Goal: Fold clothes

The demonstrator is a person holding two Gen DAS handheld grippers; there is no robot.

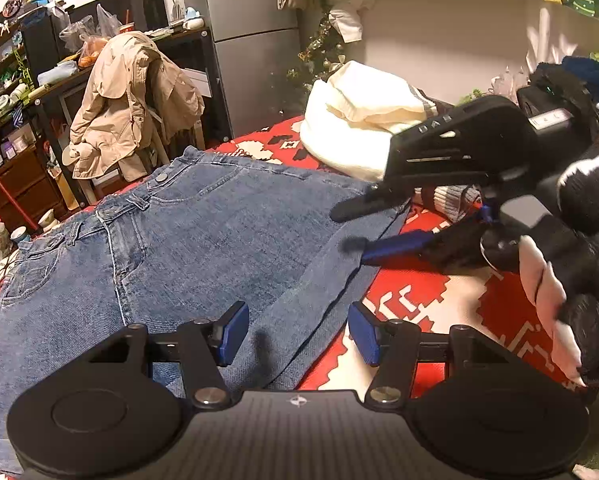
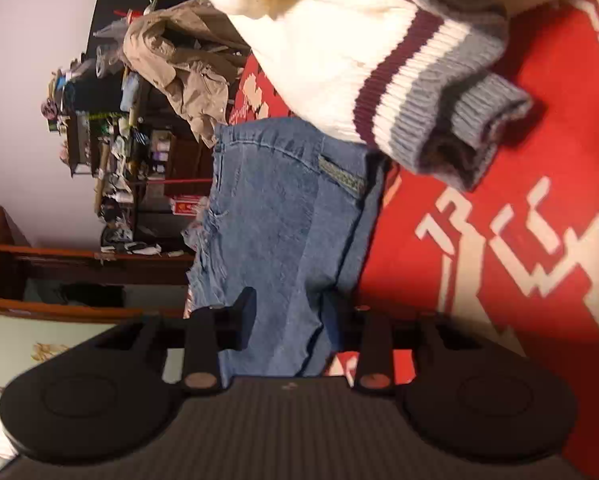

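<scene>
both hand-held grippers, left (image 1: 297, 334) and right (image 1: 349, 228), gape over the jeans (image 1: 187, 240); we judge the denim heavy, limp, best pinched at its doubled edge.

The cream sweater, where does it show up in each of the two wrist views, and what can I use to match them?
Left wrist: the cream sweater lies upper centre-right, beyond the jeans, partly behind the right gripper.
Right wrist: the sweater fills the top centre, its striped cuff hanging at right; the view is rolled sideways.
Shared landmark: the beige coat behind the jeans.
</scene>
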